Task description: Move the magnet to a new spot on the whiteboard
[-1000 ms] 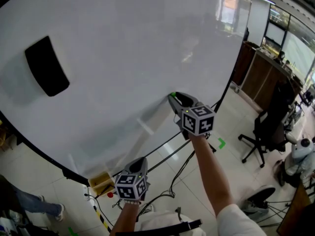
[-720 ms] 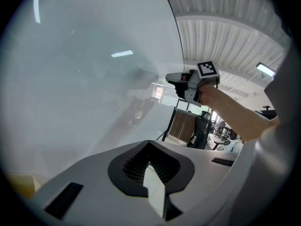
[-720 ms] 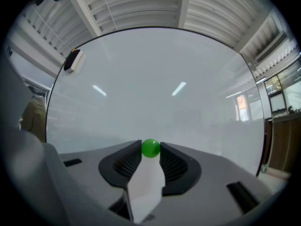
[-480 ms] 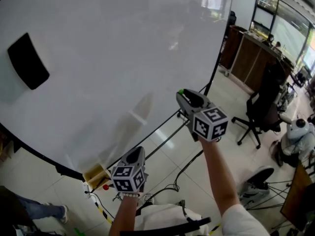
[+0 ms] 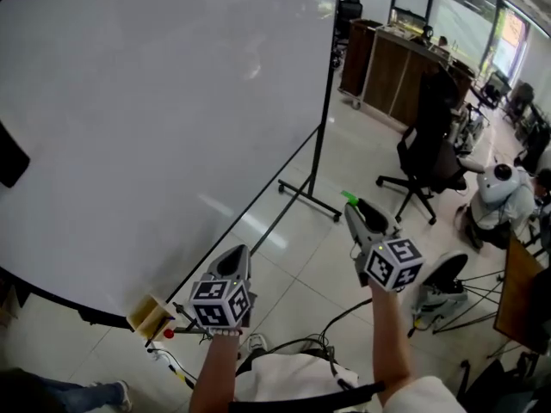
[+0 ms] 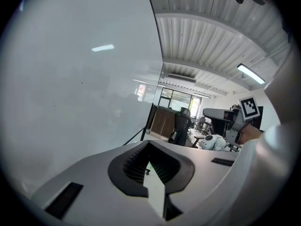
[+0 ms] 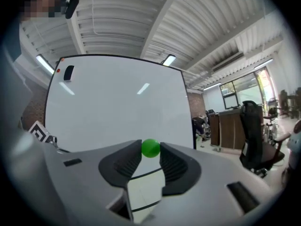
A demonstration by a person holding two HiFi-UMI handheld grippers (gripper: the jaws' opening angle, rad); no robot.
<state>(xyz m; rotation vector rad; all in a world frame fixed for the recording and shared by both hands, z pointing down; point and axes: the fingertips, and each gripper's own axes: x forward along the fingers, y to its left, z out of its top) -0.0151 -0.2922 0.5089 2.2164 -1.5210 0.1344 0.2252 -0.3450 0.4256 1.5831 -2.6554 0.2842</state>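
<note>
Green magnet [image 7: 150, 148] sits pinched between the very tips of the right gripper [image 5: 355, 206], whose fingers stand narrowly apart, closed on the little ball and nothing else. It hangs over the floor, well clear of the whiteboard [image 5: 172, 101], so the placing step is not yet done. The left gripper [image 6: 148, 146] points toward the board's lower edge with its fingers brought together and nothing between them. The hold looks slight: a round thing gripped only at the tips could squirt out if the pressure eases or the gripper knocks the board's stand, and it would likely roll off among the cables and the office chair [image 5: 426, 157]. Near the board the magnet's pull may also snatch it sideways from so shallow a grip, landing it off the chosen spot. A black eraser [image 7: 68, 73] clings to the board's upper corner and is best avoided. A small yellowish box [image 5: 148, 317] sits by the board's foot; what it holds cannot be made out.
</note>
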